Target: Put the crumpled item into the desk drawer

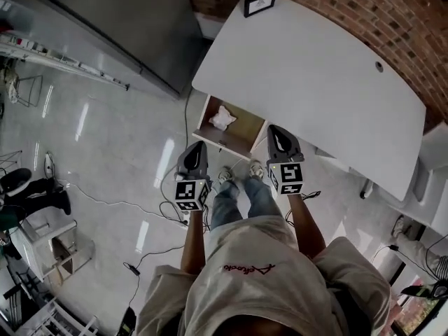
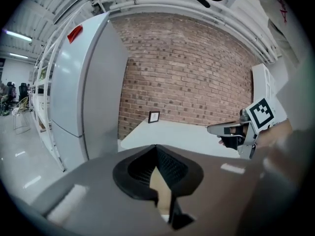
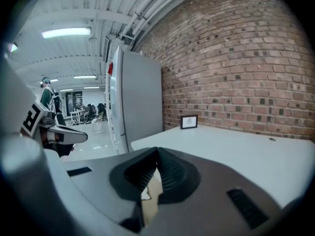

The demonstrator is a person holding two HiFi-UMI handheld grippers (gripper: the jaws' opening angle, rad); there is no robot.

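A crumpled white item (image 1: 222, 117) lies inside the open wooden drawer (image 1: 241, 140) under the front left corner of the white desk (image 1: 315, 75). Both grippers hover side by side in front of the drawer, above the floor, holding nothing. My left gripper (image 1: 199, 145) is shut, its ribbed pads meeting at the tip (image 2: 156, 149). My right gripper (image 1: 275, 130) is likewise shut (image 3: 157, 151). Through the slit under each pair of jaws a strip of the tan drawer (image 2: 160, 186) shows. The right gripper (image 2: 231, 129) is seen from the left gripper view.
A tall grey cabinet (image 1: 126, 26) stands left of the desk. A small framed picture (image 1: 260, 3) sits at the desk's far corner against the brick wall (image 1: 392, 19). Cables (image 1: 168, 208) trail over the pale floor. The person's feet (image 1: 238, 173) are just before the drawer.
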